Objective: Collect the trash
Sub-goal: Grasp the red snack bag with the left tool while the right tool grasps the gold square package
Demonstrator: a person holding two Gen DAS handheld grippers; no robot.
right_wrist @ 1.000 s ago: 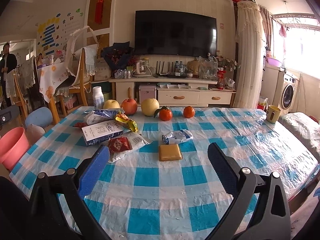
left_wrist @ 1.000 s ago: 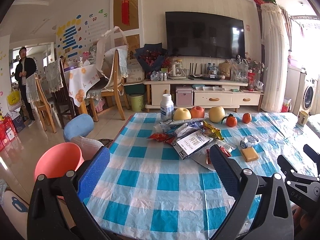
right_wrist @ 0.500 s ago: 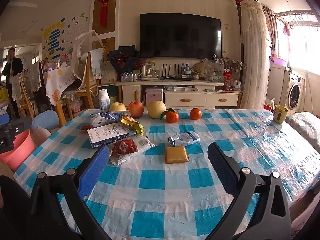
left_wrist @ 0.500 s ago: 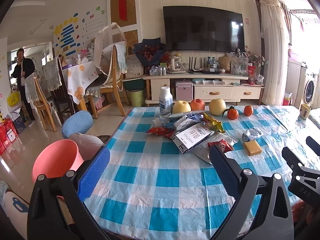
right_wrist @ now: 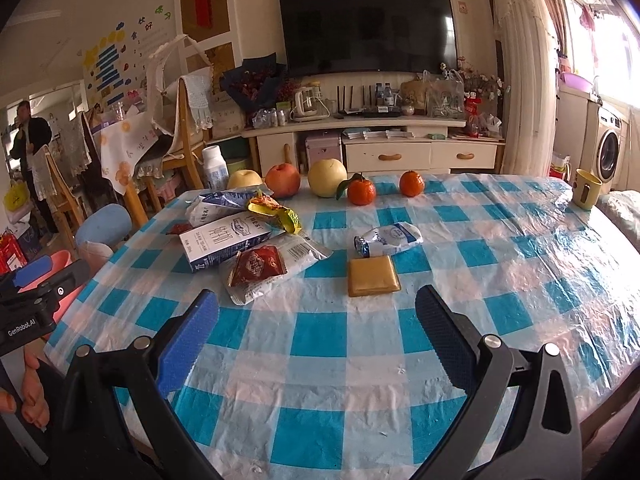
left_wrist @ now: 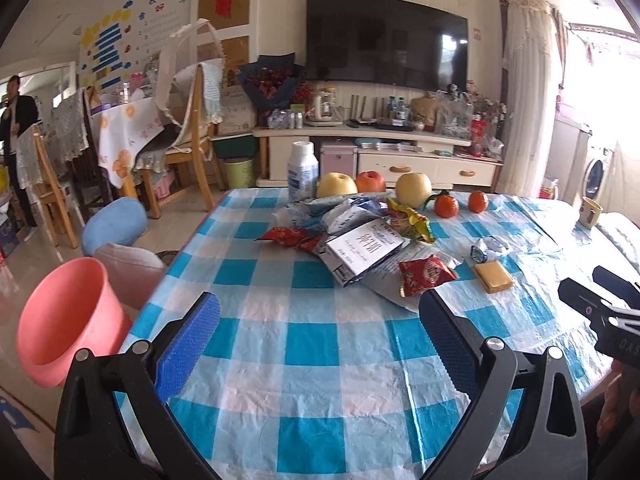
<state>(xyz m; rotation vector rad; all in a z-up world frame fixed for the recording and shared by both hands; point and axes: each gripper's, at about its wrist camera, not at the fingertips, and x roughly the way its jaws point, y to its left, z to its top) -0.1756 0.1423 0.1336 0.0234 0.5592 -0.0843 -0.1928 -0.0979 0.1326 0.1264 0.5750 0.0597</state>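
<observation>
Pink bucket (left_wrist: 66, 322) waits by the table, and no trash looks picked up yet.
The left gripper (left_wrist: 320, 324) and right gripper (right_wrist: 316, 320) are both wide open, holding nothing; the wrappers (right_wrist: 260, 240), milk carton (right_wrist: 222, 242) and small packet (right_wrist: 388, 238) all lie on the checked cloth (right_wrist: 320, 344).

A home living room: a wall-mounted television (right_wrist: 367, 30) hung above a cream media cabinet (right_wrist: 372, 148), with a washing machine (right_wrist: 609, 153) and wooden dining chairs (left_wrist: 192, 136) alongside.
</observation>
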